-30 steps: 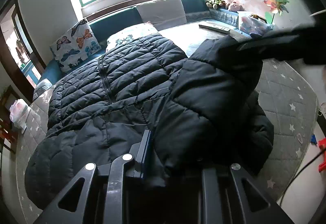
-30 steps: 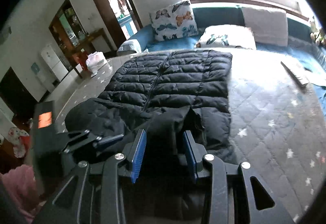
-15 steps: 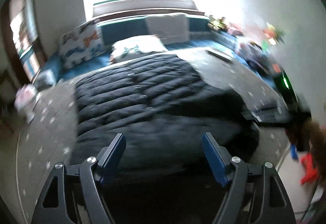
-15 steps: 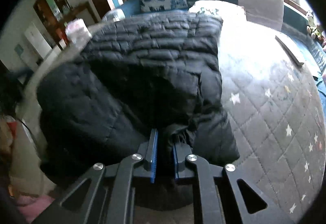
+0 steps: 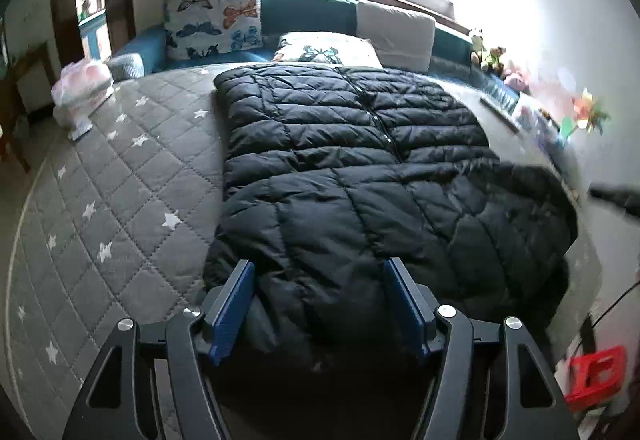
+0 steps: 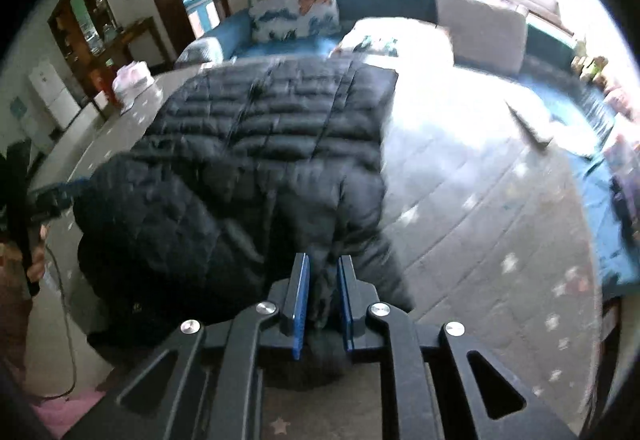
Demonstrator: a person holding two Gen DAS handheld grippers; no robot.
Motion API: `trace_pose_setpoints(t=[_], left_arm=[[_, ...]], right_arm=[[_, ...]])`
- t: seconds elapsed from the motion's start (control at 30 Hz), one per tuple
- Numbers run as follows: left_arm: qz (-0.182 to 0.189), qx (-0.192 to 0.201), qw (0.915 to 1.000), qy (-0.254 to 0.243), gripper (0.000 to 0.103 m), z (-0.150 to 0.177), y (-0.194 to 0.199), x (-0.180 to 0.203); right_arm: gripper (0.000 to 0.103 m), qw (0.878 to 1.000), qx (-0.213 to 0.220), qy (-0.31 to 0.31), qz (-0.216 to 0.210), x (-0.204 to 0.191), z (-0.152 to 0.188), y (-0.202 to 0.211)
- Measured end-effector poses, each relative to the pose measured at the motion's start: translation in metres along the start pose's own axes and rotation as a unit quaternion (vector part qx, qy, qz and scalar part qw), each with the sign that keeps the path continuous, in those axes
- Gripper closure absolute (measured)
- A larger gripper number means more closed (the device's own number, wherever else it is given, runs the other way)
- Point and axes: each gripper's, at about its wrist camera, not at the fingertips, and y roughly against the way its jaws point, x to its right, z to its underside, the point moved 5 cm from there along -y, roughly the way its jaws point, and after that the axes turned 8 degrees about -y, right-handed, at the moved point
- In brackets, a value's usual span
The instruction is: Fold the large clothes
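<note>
Lying flat on the grey star quilt (image 5: pixel 132 176), the black puffer jacket (image 5: pixel 352 176) runs lengthwise away from the cameras, its straight hem end toward the butterfly pillow (image 5: pixel 216 20) and the bulkier, rumpled end nearest the grippers. The zipper line follows that same long axis, running from near the pillow end down the middle toward the near end. Left gripper (image 5: pixel 320 304) sits at the jacket's near edge with its blue pads spread wide apart, fabric lying between them but nothing pinched. Right gripper (image 6: pixel 323 300) is on the jacket's near right corner, pads closed tight on a bunch of the dark fabric, which looks pulled up a bit there; that view is pretty blurry though. Beyond the jacket there's a white cushion (image 5: pixel 394 30) against the window side, next to the pillow, and a red stool (image 5: pixel 596 372) off the jacket's near right side.
</note>
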Motion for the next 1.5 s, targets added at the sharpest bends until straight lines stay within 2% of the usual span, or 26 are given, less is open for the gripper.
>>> trace_pose_setpoints(t=[0.13, 0.23, 0.3, 0.37, 0.43, 0.5, 0.63, 0.83, 0.97, 1.1, 1.13, 1.23, 1.3, 1.37, 1.43, 1.5], left_arm=[[-0.004, -0.006, 0.9998, -0.019, 0.034, 0.001, -0.009, 0.008], [-0.008, -0.013, 0.9996, -0.024, 0.034, -0.002, -0.011, 0.015], [-0.007, -0.013, 0.9996, -0.024, 0.034, -0.008, -0.013, 0.019], [0.001, -0.006, 0.9998, -0.017, 0.034, -0.014, -0.004, 0.020], [0.026, 0.009, 0.9996, -0.008, 0.034, -0.023, 0.005, 0.024], [0.045, 0.008, 0.9989, -0.010, 0.034, -0.029, 0.005, 0.029], [0.049, -0.014, 0.9983, -0.028, 0.034, -0.038, -0.019, 0.041], [0.057, -0.043, 0.9971, -0.027, 0.034, -0.031, -0.057, 0.043], [0.036, -0.046, 0.9974, -0.043, 0.034, -0.026, -0.070, 0.049], [0.005, -0.059, 0.9956, -0.072, 0.034, -0.025, -0.074, 0.060], [0.012, -0.059, 0.9957, -0.070, 0.034, -0.028, -0.070, 0.061], [0.061, -0.043, 0.9960, -0.049, 0.034, -0.040, -0.052, 0.068], [0.076, -0.023, 0.9956, -0.049, 0.034, -0.050, -0.040, 0.077], [0.092, -0.017, 0.9937, -0.061, 0.034, -0.057, -0.036, 0.092], [0.116, -0.031, 0.9899, -0.076, 0.034, -0.058, -0.045, 0.112], [0.124, -0.045, 0.9875, -0.086, 0.034, -0.058, -0.058, 0.126]], right_arm=[[0.087, 0.999, 0.017, 0.028, -0.026, -0.026, -0.015, -0.002], [0.087, 0.997, 0.004, 0.063, -0.038, -0.049, -0.018, -0.028], [0.087, 0.996, -0.013, 0.081, -0.029, -0.057, -0.016, -0.052], [0.087, 0.996, -0.038, 0.085, -0.017, -0.056, -0.013, -0.075], [0.087, 0.995, -0.057, 0.080, -0.007, -0.049, -0.007, -0.093], [0.087, 0.994, -0.070, 0.079, 0.000, -0.043, -0.001, -0.104], [0.087, 0.994, -0.085, 0.069, -0.012, -0.035, 0.005, -0.110], [0.087, 0.992, -0.102, 0.062, -0.031, -0.026, 0.015, -0.124], [0.087, 0.993, -0.098, 0.061, -0.034, -0.024, 0.017, -0.129], [0.087, 0.992, -0.079, 0.093, 0.010, -0.035, 0.012, -0.108], [0.087, 0.992, -0.069, 0.102, 0.019, -0.040, 0.010, -0.097], [0.087, 0.992, -0.045, 0.118, 0.008, -0.056, 0.004, -0.071], [0.087, 0.991, -0.035, 0.127, -0.020, -0.070, 0.002, -0.055], [0.087, 0.989, -0.050, 0.125, -0.054, -0.082, 0.006, -0.053], [0.087, 0.986, -0.072, 0.130, -0.075, -0.091, 0.015, -0.060], [0.087, 0.983, -0.092, 0.142, -0.065, -0.093, 0.027, -0.074]])
